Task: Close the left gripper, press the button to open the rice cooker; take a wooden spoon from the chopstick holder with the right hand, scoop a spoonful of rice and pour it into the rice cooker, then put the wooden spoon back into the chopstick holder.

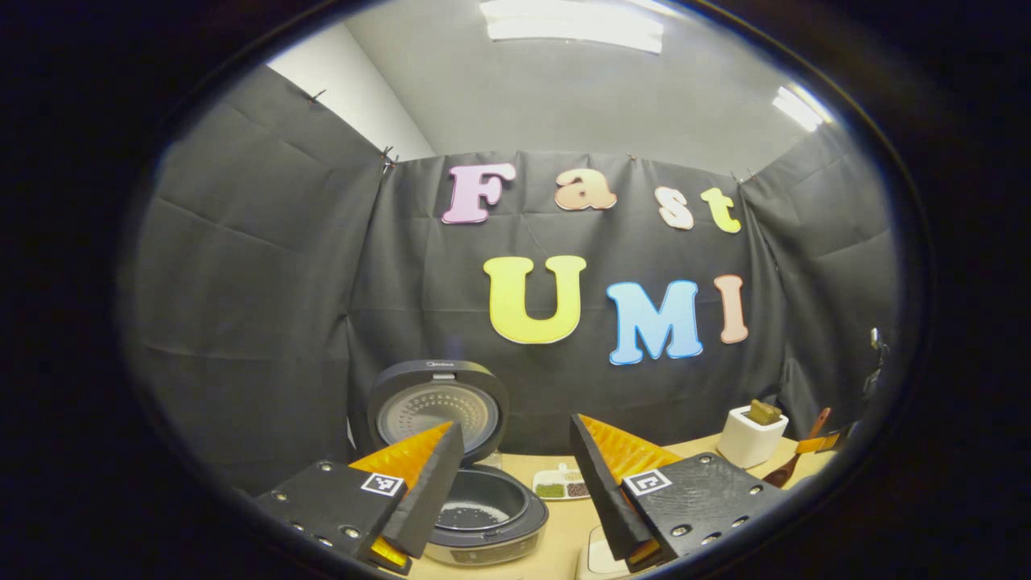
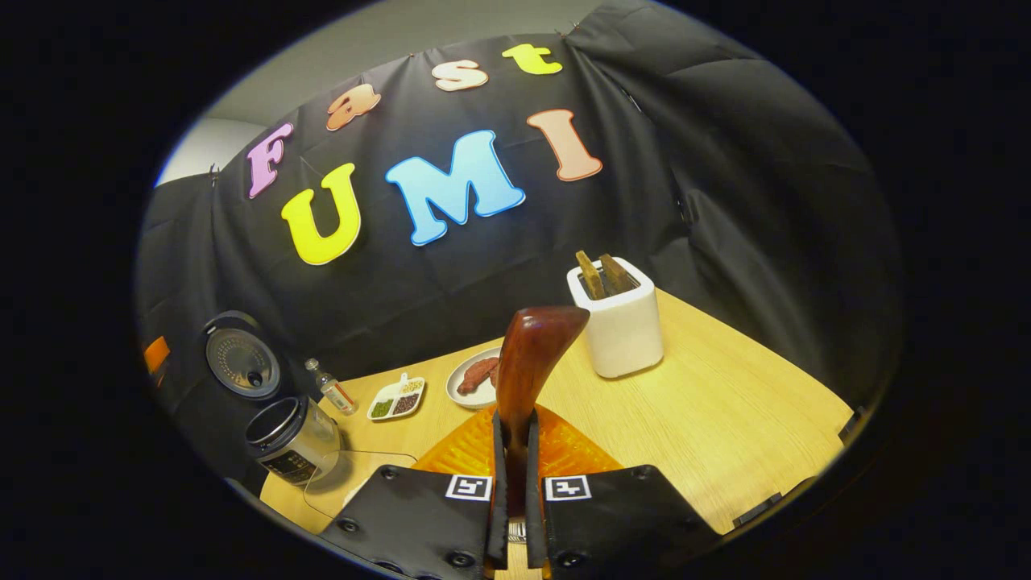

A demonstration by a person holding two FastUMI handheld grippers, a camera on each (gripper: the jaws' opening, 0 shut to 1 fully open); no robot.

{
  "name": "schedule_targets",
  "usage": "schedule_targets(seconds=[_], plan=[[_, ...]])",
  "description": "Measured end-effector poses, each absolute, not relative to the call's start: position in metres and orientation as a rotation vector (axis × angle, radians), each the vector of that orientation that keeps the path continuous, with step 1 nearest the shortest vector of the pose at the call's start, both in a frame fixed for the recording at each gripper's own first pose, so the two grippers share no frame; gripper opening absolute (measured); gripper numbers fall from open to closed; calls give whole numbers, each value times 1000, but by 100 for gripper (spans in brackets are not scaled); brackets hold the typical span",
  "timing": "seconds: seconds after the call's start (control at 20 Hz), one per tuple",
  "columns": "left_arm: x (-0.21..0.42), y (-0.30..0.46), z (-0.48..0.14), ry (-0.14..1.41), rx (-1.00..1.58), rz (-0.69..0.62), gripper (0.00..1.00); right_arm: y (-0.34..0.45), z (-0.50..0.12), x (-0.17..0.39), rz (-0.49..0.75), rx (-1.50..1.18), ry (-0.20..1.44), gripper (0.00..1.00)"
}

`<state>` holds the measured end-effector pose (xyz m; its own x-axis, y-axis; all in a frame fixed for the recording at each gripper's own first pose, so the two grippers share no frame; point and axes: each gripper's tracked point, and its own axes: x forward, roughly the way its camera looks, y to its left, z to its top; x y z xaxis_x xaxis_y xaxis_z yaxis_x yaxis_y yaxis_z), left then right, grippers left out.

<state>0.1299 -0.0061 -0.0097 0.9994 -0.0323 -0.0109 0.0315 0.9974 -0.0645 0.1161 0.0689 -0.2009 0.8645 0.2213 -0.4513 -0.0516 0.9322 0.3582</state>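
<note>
The right gripper [image 2: 515, 451] was clamped on the wooden spoon [image 2: 532, 354], both fingers pressing its handle, the bowl end rising above the table [image 2: 725, 419] — near the white toaster [image 2: 620, 322]. The left gripper [image 1: 515, 475] stood wide apart, gripping nothing, just over the rice cooker [image 1: 483, 507], whose lid [image 1: 439, 403] stood upright and open.

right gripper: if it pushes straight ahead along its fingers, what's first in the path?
Probably the plate with reddish food on it, just past the wooden spoon that the right gripper clamps. The white holder sits off to the right. Depth is unclear.
</note>
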Motion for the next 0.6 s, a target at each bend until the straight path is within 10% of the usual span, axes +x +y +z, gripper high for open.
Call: schedule_targets(seconds=[0.5, 0.6], plan=[[134, 14, -10, 22, -56, 14, 82, 82, -249, 94, 162, 341, 632, 13], [139, 19, -9, 24, -56, 27, 83, 81, -241, 93, 164, 342, 619, 26]])
